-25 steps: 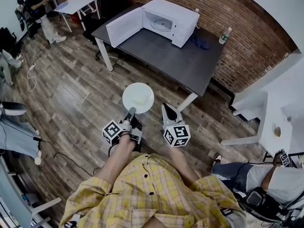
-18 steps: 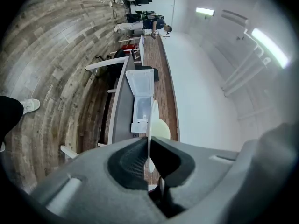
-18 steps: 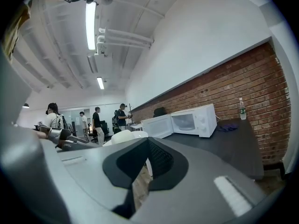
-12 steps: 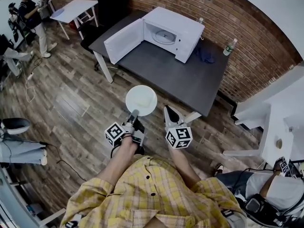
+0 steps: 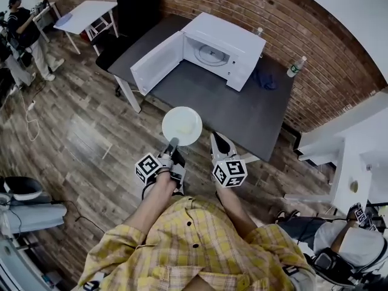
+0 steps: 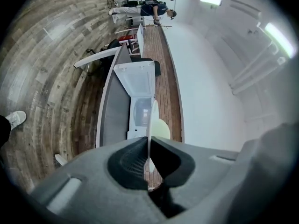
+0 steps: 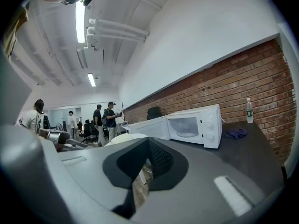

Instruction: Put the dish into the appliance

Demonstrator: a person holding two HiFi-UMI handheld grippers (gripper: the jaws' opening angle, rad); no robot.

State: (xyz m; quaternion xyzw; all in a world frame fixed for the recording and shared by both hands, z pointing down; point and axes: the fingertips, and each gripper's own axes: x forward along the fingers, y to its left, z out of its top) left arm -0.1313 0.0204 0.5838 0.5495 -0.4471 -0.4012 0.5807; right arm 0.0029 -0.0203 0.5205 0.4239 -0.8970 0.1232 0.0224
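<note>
White dish (image 5: 182,125) is pinched by its rim between the left gripper's (image 5: 171,144) clamped fingers, held in the air at the dark table's (image 5: 242,111) near edge. Right gripper (image 5: 219,140) hangs just beside it, fingers together on nothing.

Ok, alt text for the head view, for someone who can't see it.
Seen from above, a person in a yellow plaid shirt holds a white plate by its rim in the left gripper, with the empty right gripper beside it. Ahead, a microwave stands with its door open on a dark table against a brick wall.
</note>
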